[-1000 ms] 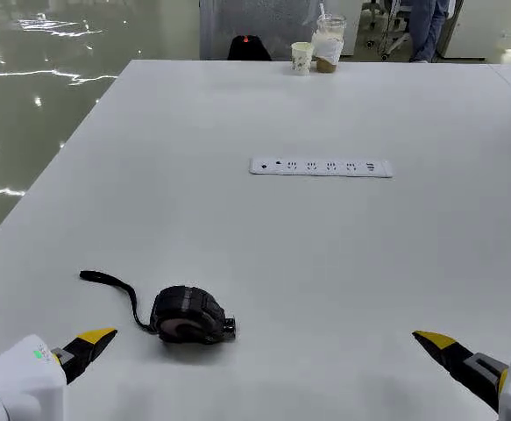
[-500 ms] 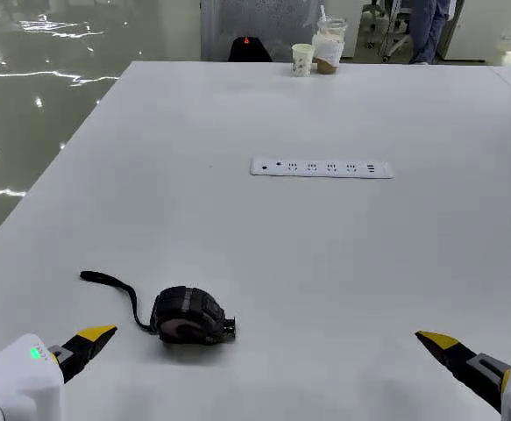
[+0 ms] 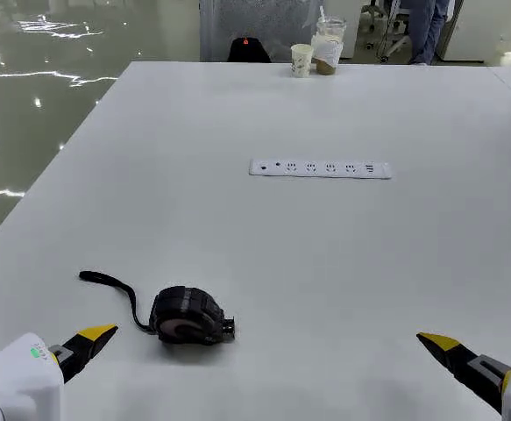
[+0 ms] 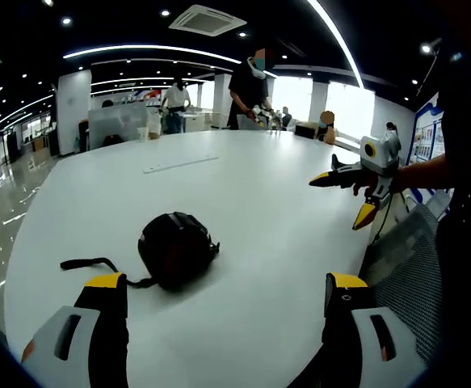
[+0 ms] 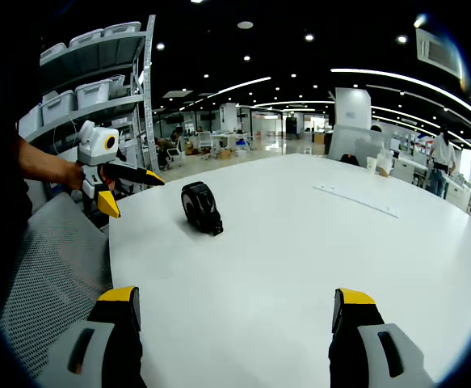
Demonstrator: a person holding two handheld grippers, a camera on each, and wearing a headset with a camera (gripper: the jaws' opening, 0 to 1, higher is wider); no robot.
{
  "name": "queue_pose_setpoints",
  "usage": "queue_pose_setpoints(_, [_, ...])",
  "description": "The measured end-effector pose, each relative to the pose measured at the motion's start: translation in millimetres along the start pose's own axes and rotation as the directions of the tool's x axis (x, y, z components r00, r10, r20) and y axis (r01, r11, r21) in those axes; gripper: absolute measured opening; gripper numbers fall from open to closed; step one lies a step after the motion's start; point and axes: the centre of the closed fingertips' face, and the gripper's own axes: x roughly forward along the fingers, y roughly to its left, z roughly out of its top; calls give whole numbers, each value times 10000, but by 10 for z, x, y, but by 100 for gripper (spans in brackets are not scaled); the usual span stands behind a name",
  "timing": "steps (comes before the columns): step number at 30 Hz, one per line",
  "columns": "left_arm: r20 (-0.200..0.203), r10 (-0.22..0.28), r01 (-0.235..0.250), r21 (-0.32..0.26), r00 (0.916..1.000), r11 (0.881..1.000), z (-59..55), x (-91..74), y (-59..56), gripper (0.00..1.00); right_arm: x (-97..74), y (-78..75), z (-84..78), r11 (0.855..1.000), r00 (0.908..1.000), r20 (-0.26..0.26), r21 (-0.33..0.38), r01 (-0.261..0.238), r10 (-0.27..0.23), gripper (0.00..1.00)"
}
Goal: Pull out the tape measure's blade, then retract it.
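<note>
Left gripper [image 4: 224,283] spread wide and empty, near the tape measure [image 3: 189,316] on its strap [image 3: 106,282] side. Right gripper [image 5: 237,295] equally wide, empty, well apart from the tape measure on its blade-mouth side. Tape measure loose on the table [image 3: 325,263], blade fully in. Likely to skid or roll if clamped off-centre; small end hook [image 3: 230,328] easy to miss or lose.

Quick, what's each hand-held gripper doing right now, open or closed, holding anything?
Left hand-held gripper: open, holding nothing.
Right hand-held gripper: open, holding nothing.
</note>
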Motion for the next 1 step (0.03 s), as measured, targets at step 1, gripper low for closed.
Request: queue_pose_setpoints(1, [2, 8, -8, 20, 10000, 10000, 1, -1, 2, 99, -1, -1, -1, 10000, 10000, -2, -7, 6, -6, 99])
